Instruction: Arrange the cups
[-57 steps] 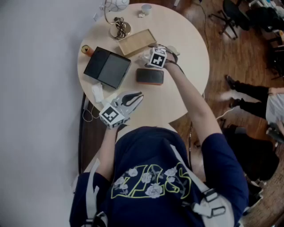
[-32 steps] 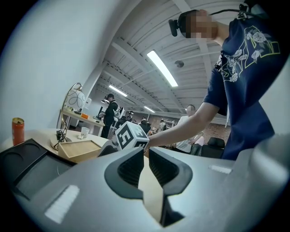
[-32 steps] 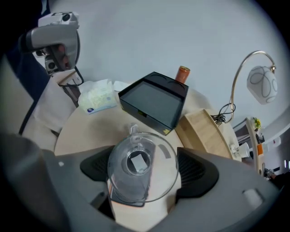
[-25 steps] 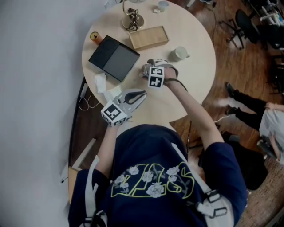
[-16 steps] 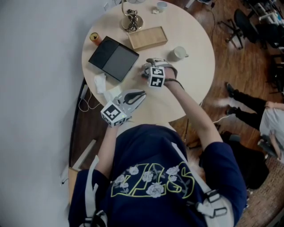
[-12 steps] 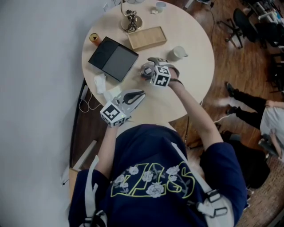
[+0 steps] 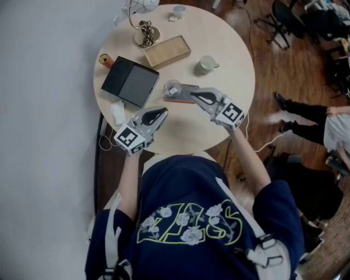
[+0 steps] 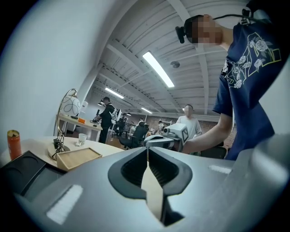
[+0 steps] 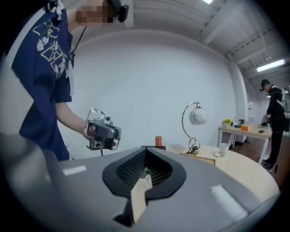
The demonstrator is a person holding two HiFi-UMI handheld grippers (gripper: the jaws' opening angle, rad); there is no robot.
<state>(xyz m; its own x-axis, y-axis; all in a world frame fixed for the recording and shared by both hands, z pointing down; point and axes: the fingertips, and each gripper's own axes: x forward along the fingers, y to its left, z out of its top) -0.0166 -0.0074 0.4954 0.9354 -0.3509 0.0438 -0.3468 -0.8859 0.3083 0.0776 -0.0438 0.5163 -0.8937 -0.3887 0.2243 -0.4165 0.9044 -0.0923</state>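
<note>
A small clear cup (image 7: 173, 88) stands on the left end of a dark flat case (image 7: 185, 93) at the middle of the round table (image 7: 229, 44). A white mug (image 7: 205, 64) sits to the right of it, and a small white cup (image 7: 179, 10) is at the far edge. My right gripper (image 7: 194, 97) hovers just right of the clear cup, apart from it. Its jaws have just closed and are shut with nothing between them (image 9: 146, 152). My left gripper (image 7: 157, 114) is shut and empty near the table's front (image 8: 147, 149).
A wooden tray (image 7: 167, 51), a black tablet (image 7: 130, 82), an orange can (image 7: 104, 59) and a desk lamp (image 7: 142, 30) fill the table's left and back. Crumpled white paper (image 7: 117, 112) lies at the left edge. People stand at the right on the wooden floor.
The right gripper let go of the clear cup, left it on the dark case, rose and drew back to the right with its jaws closing. The left gripper stayed put.
</note>
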